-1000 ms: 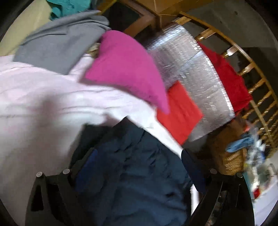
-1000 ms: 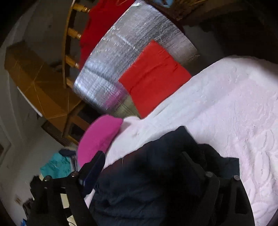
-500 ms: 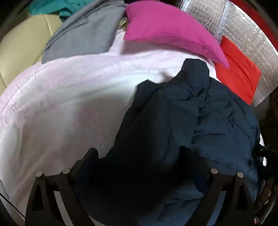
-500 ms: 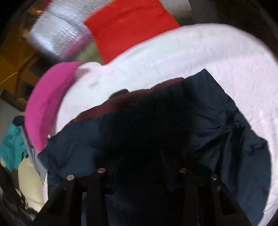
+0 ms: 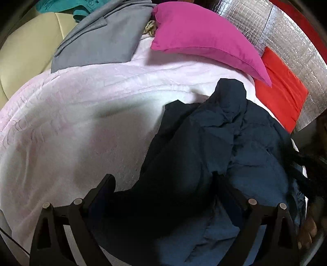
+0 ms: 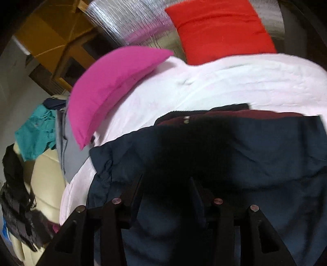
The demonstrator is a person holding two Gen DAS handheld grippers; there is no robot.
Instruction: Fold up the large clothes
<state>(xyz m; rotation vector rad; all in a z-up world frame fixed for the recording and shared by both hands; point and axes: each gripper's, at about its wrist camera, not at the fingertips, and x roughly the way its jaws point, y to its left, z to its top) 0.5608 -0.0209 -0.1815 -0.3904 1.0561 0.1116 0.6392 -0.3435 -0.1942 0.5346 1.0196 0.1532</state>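
Note:
A dark navy jacket (image 5: 214, 133) lies crumpled on a pale pink blanket (image 5: 81, 122). My left gripper (image 5: 163, 182) hangs over the jacket's near edge, jaws wide apart, with cloth lying loose between its fingers. In the right wrist view the jacket (image 6: 255, 153) stretches across the blanket (image 6: 224, 81), and a maroon lining (image 6: 255, 114) shows along its far edge. My right gripper (image 6: 166, 182) stands narrow, with a bunch of dark jacket cloth filling the gap. Its jaws are opening slightly, with the pads against the cloth.
A magenta pillow (image 5: 204, 36) and a red cushion (image 5: 282, 90) lie at the blanket's far edge, against a silver foil mat (image 5: 286, 30). A grey garment (image 5: 102, 36) and a teal one (image 5: 61, 6) lie over a cream seat (image 5: 26, 51). A person's hand (image 5: 308, 229) shows at lower right.
My right gripper went from wide to narrow on the jacket and swept sideways with it, and the maroon lining came into view. My left gripper tipped downward over the jacket, jaws still wide.

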